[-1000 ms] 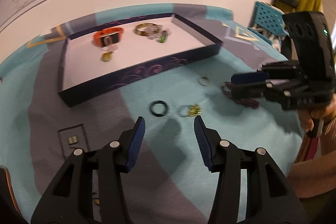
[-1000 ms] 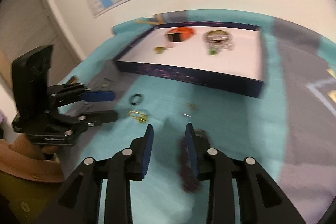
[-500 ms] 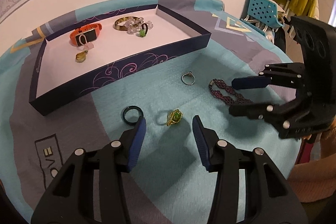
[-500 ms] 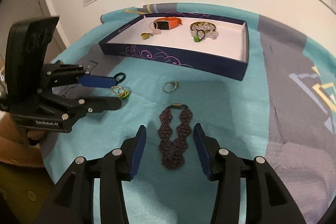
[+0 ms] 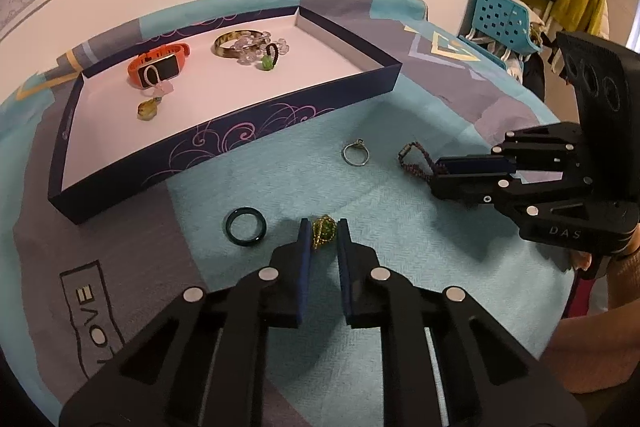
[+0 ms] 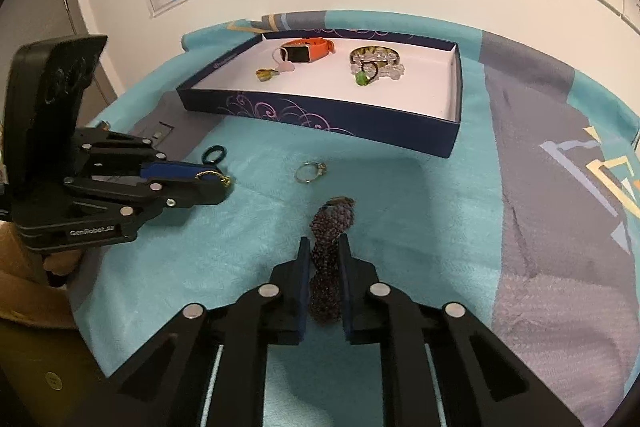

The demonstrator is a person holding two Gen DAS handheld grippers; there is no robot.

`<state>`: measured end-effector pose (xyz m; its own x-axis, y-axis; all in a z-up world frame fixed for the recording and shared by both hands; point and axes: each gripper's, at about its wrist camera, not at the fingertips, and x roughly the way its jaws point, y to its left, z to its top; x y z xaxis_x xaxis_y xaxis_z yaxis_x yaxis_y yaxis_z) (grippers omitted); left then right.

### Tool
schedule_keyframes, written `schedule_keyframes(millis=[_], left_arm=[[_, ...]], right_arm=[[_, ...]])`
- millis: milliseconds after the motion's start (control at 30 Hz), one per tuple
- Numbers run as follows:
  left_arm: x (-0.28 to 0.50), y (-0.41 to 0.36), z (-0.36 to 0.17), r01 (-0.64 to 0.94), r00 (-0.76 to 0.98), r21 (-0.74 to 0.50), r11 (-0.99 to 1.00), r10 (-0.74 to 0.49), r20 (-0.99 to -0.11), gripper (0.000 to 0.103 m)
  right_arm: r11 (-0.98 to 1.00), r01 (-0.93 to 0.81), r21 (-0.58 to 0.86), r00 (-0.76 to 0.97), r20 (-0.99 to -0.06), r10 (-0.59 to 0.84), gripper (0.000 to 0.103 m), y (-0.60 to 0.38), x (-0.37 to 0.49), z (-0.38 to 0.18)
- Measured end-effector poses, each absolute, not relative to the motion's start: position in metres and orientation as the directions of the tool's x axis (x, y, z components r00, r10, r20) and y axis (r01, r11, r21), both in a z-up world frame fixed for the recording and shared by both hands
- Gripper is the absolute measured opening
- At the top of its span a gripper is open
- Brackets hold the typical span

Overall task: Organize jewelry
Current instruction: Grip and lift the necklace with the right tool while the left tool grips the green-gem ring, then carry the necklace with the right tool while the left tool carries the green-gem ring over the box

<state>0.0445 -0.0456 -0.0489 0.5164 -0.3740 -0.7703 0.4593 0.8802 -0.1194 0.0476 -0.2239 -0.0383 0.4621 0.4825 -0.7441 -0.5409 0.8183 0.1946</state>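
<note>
- Step in hand: picking loose pieces off the teal cloth (image 6: 440, 211). The left gripper (image 5: 323, 231) is closing its jaws around the green-and-gold ring (image 5: 322, 229), which sits between the pads.
- The right gripper (image 6: 325, 251) is pinching the dark beaded bracelet (image 6: 329, 227), bunched between its pads (part lies on the cloth).
- The silver ring (image 5: 355, 154) and dark green band (image 5: 245, 227) lie loose; the navy tray (image 5: 224, 143) already holds an orange watch (image 5: 158, 65).
- Next, likely: lift both and carry them over the tray wall before letting go.
</note>
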Motion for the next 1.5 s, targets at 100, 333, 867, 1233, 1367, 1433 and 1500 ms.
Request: schedule_keyframes(millis=[100, 333, 867, 1233, 1367, 1433, 1500], left_arm=[[0.044, -0.044, -0.048, 0.452, 0.520, -0.128, 0.883, -0.377, -0.766, 0.012], [0.039, -0.039, -0.040, 0.447, 0.537, -0.145, 0.883, -0.394, -0.746, 0.012], [0.041, -0.018, -0.011, 0.397, 0.608, -0.150, 0.906, -0.382, -0.696, 0.012], [0.050, -0.005, -0.004, 0.360, 0.631, -0.152, 0.920, -0.360, -0.688, 0.012], [0.052, -0.002, -0.001, 0.353, 0.637, -0.151, 0.923, -0.355, -0.684, 0.012], [0.054, 0.000, 0.000, 0.349, 0.640, -0.152, 0.925, -0.354, -0.682, 0.012], [0.055, 0.001, 0.002, 0.345, 0.643, -0.153, 0.926, -0.352, -0.680, 0.012]], right_arm=[[0.819, -0.529, 0.224, 0.463, -0.732, 0.500, 0.001, -0.228, 0.050, -0.036], [0.807, -0.517, 0.287, 0.479, -0.685, 0.550, 0.001, -0.239, 0.053, -0.021], [0.783, -0.547, 0.296, 0.516, -0.618, 0.593, 0.001, -0.232, 0.070, 0.013], [0.762, -0.562, 0.320, 0.508, -0.593, 0.624, 0.001, -0.225, 0.085, 0.021], [0.756, -0.565, 0.331, 0.505, -0.586, 0.633, 0.001, -0.223, 0.089, 0.022], [0.754, -0.564, 0.335, 0.503, -0.585, 0.636, 0.001, -0.222, 0.092, 0.022], [0.753, -0.564, 0.338, 0.502, -0.584, 0.638, 0.001, -0.221, 0.093, 0.022]])
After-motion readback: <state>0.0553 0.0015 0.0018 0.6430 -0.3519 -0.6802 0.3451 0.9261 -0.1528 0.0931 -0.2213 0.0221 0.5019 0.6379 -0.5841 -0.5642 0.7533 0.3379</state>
